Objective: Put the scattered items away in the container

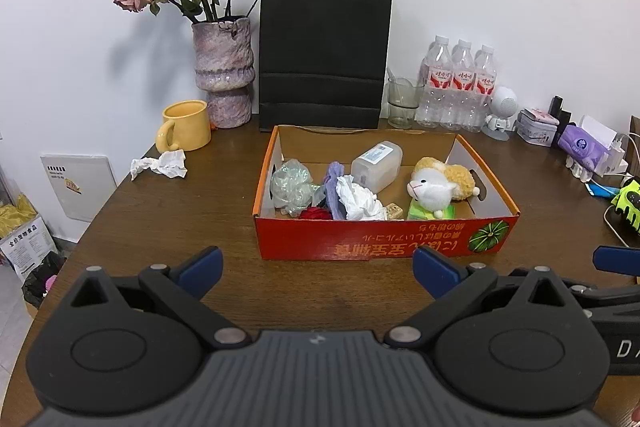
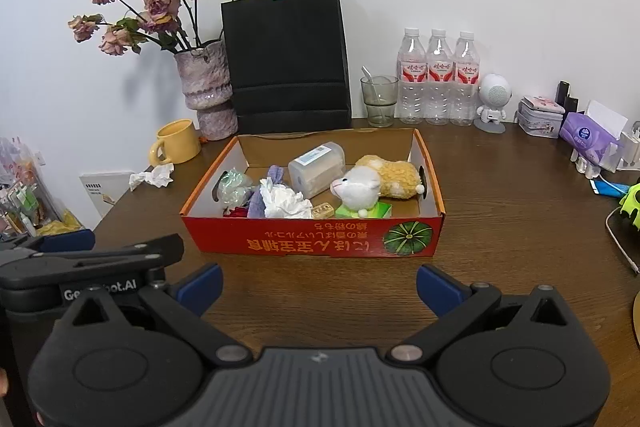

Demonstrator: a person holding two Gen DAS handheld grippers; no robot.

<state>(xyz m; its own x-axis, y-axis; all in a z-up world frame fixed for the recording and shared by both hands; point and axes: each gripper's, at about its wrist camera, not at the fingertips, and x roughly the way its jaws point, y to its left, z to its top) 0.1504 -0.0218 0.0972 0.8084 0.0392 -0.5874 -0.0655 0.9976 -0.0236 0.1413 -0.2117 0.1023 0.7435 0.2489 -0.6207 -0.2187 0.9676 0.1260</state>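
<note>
Both grippers (image 1: 316,273) (image 2: 318,285) spread empty short of red cardboard box (image 1: 384,243); crumpled tissue (image 1: 160,165) left on counter (image 1: 168,227) beside yellow mug (image 1: 186,125); mug likely knocked if reached carelessly.

Black tongs (image 1: 318,273), blue fingertip pads (image 1: 200,271), silver pivot pins, ribbed grey housing.
</note>
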